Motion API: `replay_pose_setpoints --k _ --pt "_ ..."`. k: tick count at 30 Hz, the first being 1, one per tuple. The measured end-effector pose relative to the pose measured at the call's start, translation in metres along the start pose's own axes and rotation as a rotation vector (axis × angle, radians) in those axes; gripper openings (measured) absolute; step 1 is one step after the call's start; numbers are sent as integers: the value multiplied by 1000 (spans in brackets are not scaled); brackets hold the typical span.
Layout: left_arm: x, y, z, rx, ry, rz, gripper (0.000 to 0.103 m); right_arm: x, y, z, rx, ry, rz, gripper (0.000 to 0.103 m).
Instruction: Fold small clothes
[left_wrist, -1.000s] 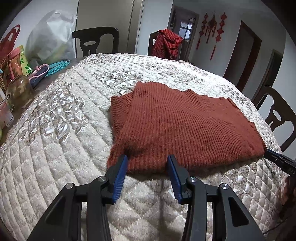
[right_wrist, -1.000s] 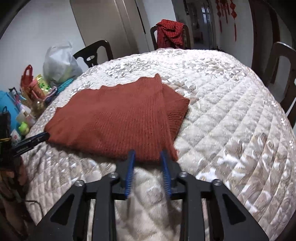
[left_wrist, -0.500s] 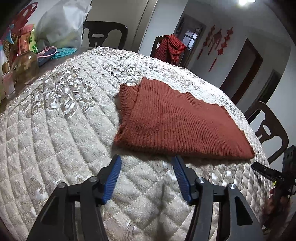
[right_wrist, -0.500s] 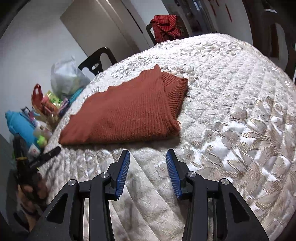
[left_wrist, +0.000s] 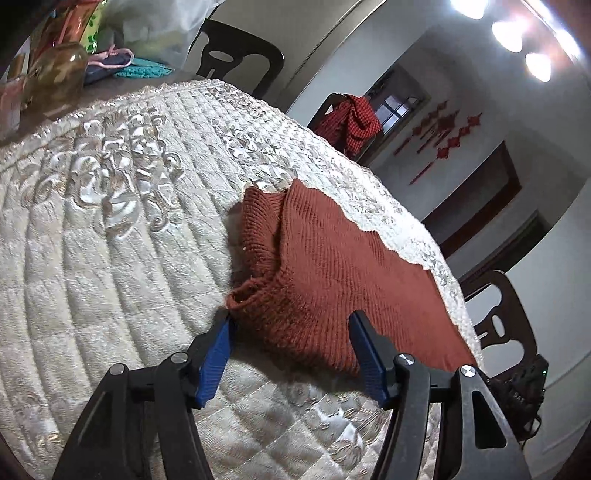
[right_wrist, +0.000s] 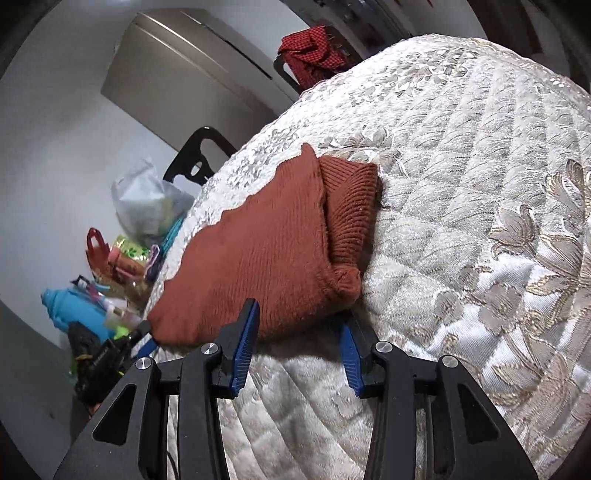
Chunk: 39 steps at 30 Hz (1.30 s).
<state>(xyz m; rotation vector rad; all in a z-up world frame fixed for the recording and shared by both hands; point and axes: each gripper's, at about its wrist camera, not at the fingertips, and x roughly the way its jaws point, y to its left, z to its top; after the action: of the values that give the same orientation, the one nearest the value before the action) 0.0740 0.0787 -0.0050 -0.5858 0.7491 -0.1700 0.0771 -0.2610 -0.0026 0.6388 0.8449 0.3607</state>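
A rust-red knit sweater (left_wrist: 332, 266) lies folded flat on the cream quilted table cover (left_wrist: 110, 229). It also shows in the right wrist view (right_wrist: 266, 254). My left gripper (left_wrist: 291, 325) is open, its blue-padded fingers either side of the sweater's near left corner, low at the cloth edge. My right gripper (right_wrist: 299, 321) is open, its fingers either side of the near right corner. Neither holds cloth. The left gripper shows at the sweater's far corner in the right wrist view (right_wrist: 144, 339).
Dark chairs (left_wrist: 236, 59) stand around the table; one holds a red checked cloth (left_wrist: 351, 125). A glass jar (left_wrist: 55, 77), a plastic bag (right_wrist: 147, 206) and small clutter (right_wrist: 122, 258) sit at the table's left end. Another chair (left_wrist: 498, 325) stands on the right.
Both grippers have come down and forward to the sweater's near edge, tilting inward. Both have stayed open, now straddling the two near corners.
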Motion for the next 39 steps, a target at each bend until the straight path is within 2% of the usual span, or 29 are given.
replay_pose_setpoints --k 3,5,8,9,10,11,13,19,27,33,39 --pt "1 -1 0 -6 -1 -13 60 2 1 2 1 -2 0 42" --pt "5 -2 0 -7 16 -16 43 3 1 4 10 -9 5 42" --pt "11 -5 3 2 21 2 33 5 0 6 22 -17 6 42" --pt "12 -6 4 4 21 2 30 5 0 7 20 -17 3 38" --pt "13 -7 4 10 20 7 26 6 0 9 19 -16 -2 27" --pt "14 -10 5 22 18 9 23 7 -1 10 20 -15 -5 21" --pt "12 -14 4 44 11 9 20 8 -2 11 26 -15 -4 15" --pt "-12 -20 -7 94 5 -30 18 -13 5 1 -15 -27 20 14" --pt "-46 -17 -40 127 26 -79 18 -54 4 -36 -35 4 22 14" --pt "-48 -11 -59 119 52 -80 18 -54 -8 -45 -22 33 -24 14" --pt "-44 -6 -58 124 61 -69 19 -53 -11 -48 -36 39 -27 14"
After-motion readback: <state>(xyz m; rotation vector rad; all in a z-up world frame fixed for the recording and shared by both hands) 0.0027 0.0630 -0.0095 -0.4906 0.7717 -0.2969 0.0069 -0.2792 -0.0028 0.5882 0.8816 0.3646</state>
